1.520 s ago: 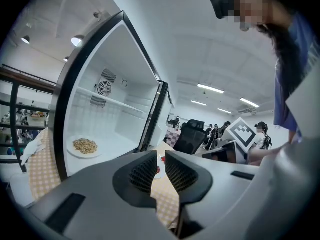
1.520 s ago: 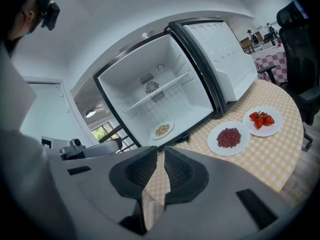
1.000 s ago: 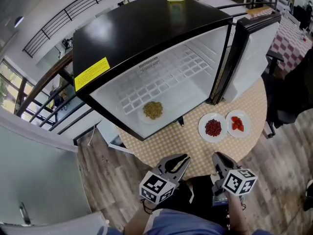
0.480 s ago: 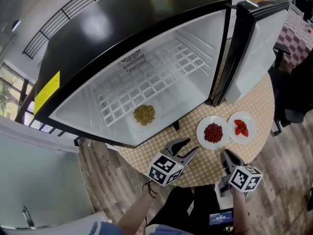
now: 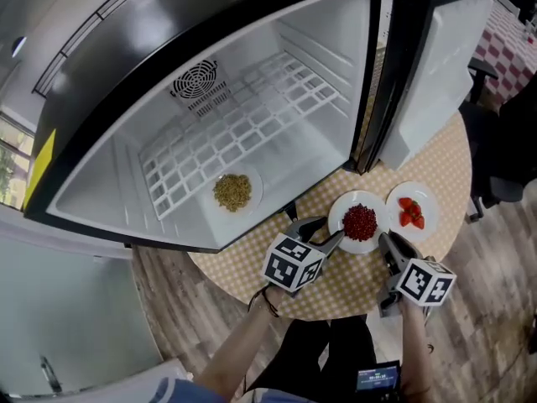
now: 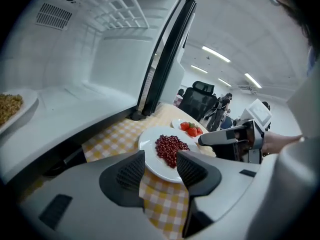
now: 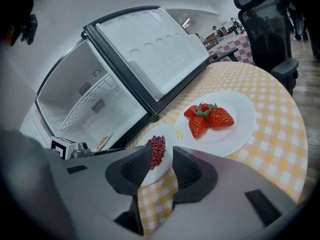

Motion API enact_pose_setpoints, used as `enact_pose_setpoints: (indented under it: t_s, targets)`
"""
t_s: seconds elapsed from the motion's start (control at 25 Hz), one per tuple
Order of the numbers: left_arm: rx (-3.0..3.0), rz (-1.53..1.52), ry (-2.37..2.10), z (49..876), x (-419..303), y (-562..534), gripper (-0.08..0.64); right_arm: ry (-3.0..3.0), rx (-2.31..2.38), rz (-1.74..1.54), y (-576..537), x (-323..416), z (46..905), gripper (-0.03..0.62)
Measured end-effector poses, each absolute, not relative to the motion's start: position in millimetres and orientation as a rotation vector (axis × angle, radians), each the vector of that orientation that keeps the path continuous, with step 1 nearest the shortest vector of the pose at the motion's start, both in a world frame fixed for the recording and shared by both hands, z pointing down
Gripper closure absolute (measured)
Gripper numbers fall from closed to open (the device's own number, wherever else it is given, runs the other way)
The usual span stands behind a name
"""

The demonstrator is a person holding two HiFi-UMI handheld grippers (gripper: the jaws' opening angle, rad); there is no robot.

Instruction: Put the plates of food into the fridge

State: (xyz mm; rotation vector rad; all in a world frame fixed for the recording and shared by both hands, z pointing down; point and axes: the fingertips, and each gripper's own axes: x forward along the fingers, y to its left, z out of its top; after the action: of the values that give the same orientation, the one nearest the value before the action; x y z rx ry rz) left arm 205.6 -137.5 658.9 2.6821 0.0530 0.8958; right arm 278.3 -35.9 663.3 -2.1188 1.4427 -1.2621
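Note:
A white plate point(image 5: 340, 221) of red beans sits on the checked table in front of the open fridge point(image 5: 168, 82). To its right is a plate point(image 5: 424, 198) of strawberries. A third plate point(image 5: 252, 193), with yellow-brown grains, lies on the fridge floor. My left gripper point(image 5: 324, 232) reaches the bean plate's near-left rim. Its jaws are opening, and in the left gripper view point(image 6: 161, 160) the rim point(image 6: 150, 145) shows between them, untouched. My right gripper point(image 5: 387, 243) is at the plate's near-right side, its jaws point(image 7: 162, 161) also opening around the rim point(image 7: 168, 134) without pressing it.
The fridge door point(image 5: 428, 65) stands open at the right, close behind the strawberry plate point(image 7: 235, 129). A white wire shelf point(image 5: 243, 116) spans the fridge above the grain plate point(image 6: 25, 106). The round table point(image 5: 252, 263) ends just before my hands. An office chair point(image 7: 265, 29) stands beyond it.
Both grippers have moved forward from the table's near edge to the bean plate, and both sets of jaws have opened. The view has closed in on the fridge.

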Motion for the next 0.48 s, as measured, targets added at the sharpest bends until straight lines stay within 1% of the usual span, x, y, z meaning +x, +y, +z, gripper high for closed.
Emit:
enact_pose_setpoints:
  t_s: [0.28, 0.48]
  targets:
    - [2.657, 0.927, -0.022, 669.7, 209.2, -144.6, 0.365, 1.394, -2.234, -1.350, -43.7, 283.2, 674.3, 0.468]
    - [2.703, 0.994, 0.017, 674.0, 210.5, -137.1, 0.365, 1.407, -2.419, -1.440, -44.5, 283.8, 684.9, 0.471]
